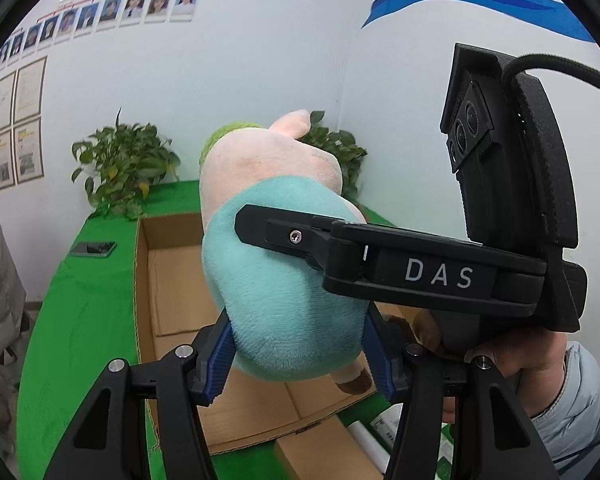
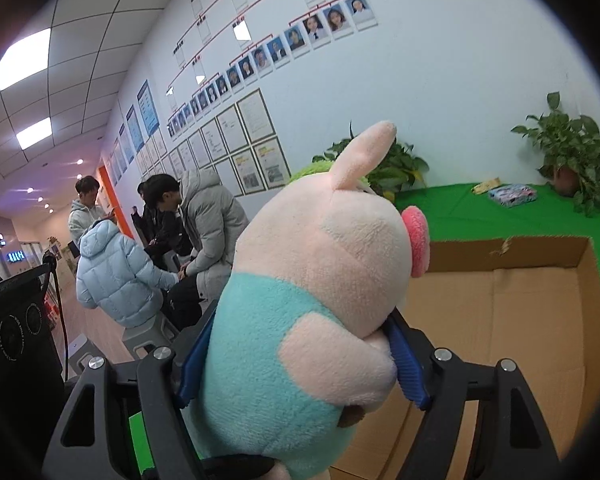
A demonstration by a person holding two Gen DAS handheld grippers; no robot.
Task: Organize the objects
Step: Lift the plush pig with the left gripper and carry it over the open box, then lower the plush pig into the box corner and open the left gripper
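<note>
A plush pig (image 1: 283, 280) with a pink head and teal body hangs in the air above an open cardboard box (image 1: 171, 280). My left gripper (image 1: 300, 356) is shut on its teal lower body, blue pads pressed into both sides. My right gripper (image 2: 300, 356) is shut on its middle, and its finger (image 1: 283, 236) crosses the pig's body in the left wrist view. In the right wrist view the pig (image 2: 312, 280) stands upright with its snout pointing right, over the box (image 2: 520, 320).
The box sits on a green-covered table (image 1: 83, 320). A phone (image 1: 93, 248) lies at its left. Potted plants (image 1: 123, 168) stand at the back against the wall. A small packet (image 2: 512, 194) lies at the far corner. Several people (image 2: 159, 248) sit beyond the table.
</note>
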